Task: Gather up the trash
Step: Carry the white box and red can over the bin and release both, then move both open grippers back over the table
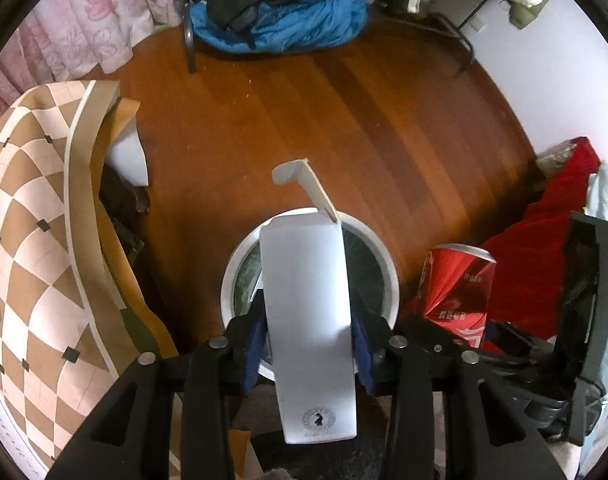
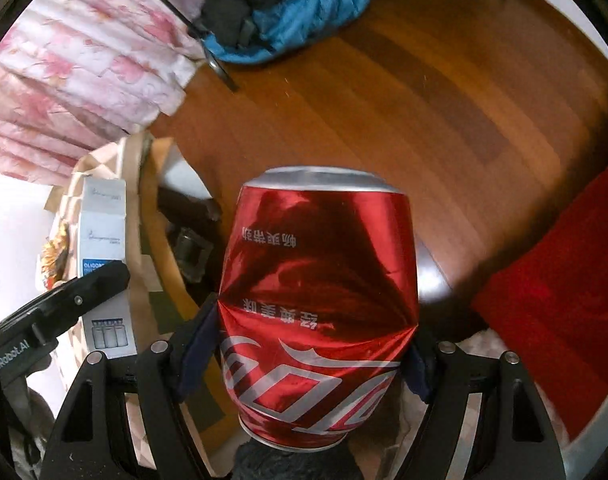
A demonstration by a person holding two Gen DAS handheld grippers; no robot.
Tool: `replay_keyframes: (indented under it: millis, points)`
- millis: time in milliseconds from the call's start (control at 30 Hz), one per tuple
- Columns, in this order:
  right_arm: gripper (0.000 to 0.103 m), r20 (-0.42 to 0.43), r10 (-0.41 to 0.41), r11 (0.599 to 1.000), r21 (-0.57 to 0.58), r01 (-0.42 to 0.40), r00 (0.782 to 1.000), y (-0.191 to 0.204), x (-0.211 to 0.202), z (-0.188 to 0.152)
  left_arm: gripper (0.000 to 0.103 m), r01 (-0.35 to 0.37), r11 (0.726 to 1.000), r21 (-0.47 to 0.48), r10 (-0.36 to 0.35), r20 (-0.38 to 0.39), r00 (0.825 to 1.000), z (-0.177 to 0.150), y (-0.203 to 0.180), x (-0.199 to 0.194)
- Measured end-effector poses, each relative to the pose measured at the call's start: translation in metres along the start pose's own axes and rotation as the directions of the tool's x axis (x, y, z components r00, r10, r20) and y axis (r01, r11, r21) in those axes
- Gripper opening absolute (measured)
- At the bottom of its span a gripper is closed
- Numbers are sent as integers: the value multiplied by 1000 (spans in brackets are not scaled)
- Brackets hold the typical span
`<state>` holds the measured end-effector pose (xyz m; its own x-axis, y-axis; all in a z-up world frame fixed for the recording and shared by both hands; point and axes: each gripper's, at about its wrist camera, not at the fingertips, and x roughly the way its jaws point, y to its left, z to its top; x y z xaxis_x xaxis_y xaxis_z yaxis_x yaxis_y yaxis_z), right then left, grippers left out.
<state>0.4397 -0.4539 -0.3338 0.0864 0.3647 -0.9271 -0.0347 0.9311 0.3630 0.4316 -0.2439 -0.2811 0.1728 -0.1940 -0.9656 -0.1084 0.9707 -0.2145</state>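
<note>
My left gripper (image 1: 308, 324) points down, its blue pads against both sides of a tall white carton (image 1: 304, 304) with an open top flap. The carton hangs over a round white-rimmed bin (image 1: 230, 280) with a dark liner on the wooden floor. My right gripper (image 2: 316, 344) is shut on a dented red cola can (image 2: 316, 304), held upright over the floor. From the left wrist view the can (image 1: 460, 288) hangs just right of the bin. In the right wrist view the white carton (image 2: 104, 240) shows at the left, in the other gripper's black frame.
A table with a brown-and-cream chequered cloth (image 1: 32, 220) stands left of the bin. Red fabric (image 1: 544, 240) lies to the right. A blue cloth heap (image 1: 296, 24) on a black frame and a pink floral curtain (image 1: 84, 12) are at the back. Wooden floor (image 1: 324, 112) lies between.
</note>
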Motion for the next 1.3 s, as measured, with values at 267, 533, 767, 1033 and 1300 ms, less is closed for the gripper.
replay_keyframes:
  millis: [267, 533, 767, 1033, 1300]
  points:
    - [103, -76, -20, 998, 57, 24, 997, -18, 41, 3, 98, -95, 995, -8, 94, -12, 995, -10, 6, 9]
    - [103, -111, -120, 992, 29, 124, 987, -8, 36, -12, 99, -162, 987, -5, 162, 17, 987, -29, 21, 1]
    - [103, -105, -186, 982, -5, 187, 977, 2, 11, -34, 99, -168, 986, -21, 169, 66, 983, -44, 23, -25]
    - [103, -57, -192, 981, -8, 192, 980, 16, -22, -57, 99, -161, 987, -8, 160, 142, 977, -60, 12, -65]
    - [103, 47, -192, 981, -16, 193, 980, 35, -83, -77, 99, -141, 990, 8, 136, 217, 967, -82, 9, -115]
